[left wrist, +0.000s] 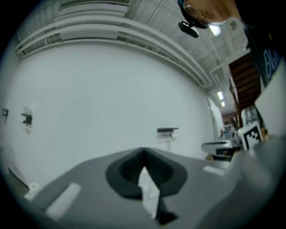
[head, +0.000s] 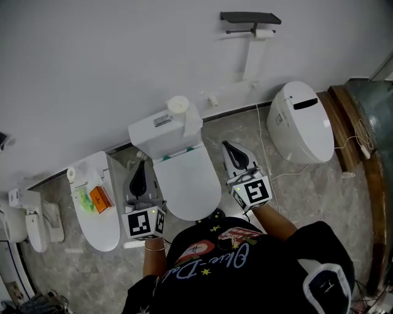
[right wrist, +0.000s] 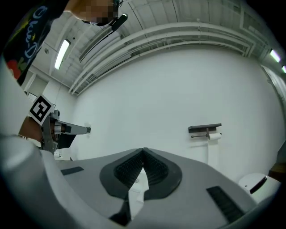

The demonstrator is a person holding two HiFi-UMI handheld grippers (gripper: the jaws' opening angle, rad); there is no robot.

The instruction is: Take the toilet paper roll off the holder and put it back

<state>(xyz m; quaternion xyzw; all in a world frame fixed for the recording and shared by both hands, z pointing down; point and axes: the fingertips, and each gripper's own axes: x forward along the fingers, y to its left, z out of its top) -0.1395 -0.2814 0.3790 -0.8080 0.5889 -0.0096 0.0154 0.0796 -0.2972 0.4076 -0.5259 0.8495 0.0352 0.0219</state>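
The dark toilet paper holder (head: 250, 18) hangs high on the white wall, with the white roll (head: 264, 34) on its bar and a strip of paper trailing down. Both grippers are far from it, held low in front of the person. My left gripper (head: 142, 164) points at the wall beside the middle toilet, jaws together and nothing between them. My right gripper (head: 231, 149) is also shut and holds nothing. In the left gripper view (left wrist: 144, 151) the holder (left wrist: 167, 130) is small and distant. In the right gripper view (right wrist: 143, 151) the holder (right wrist: 204, 128) and roll (right wrist: 215, 136) sit up right.
A white toilet (head: 184, 178) with a tank stands right before the person, a paper roll (head: 178, 104) on the tank. Another toilet (head: 301, 122) stands at the right and one (head: 98, 208) at the left with orange and green items on it. A wooden frame (head: 344, 126) borders the right.
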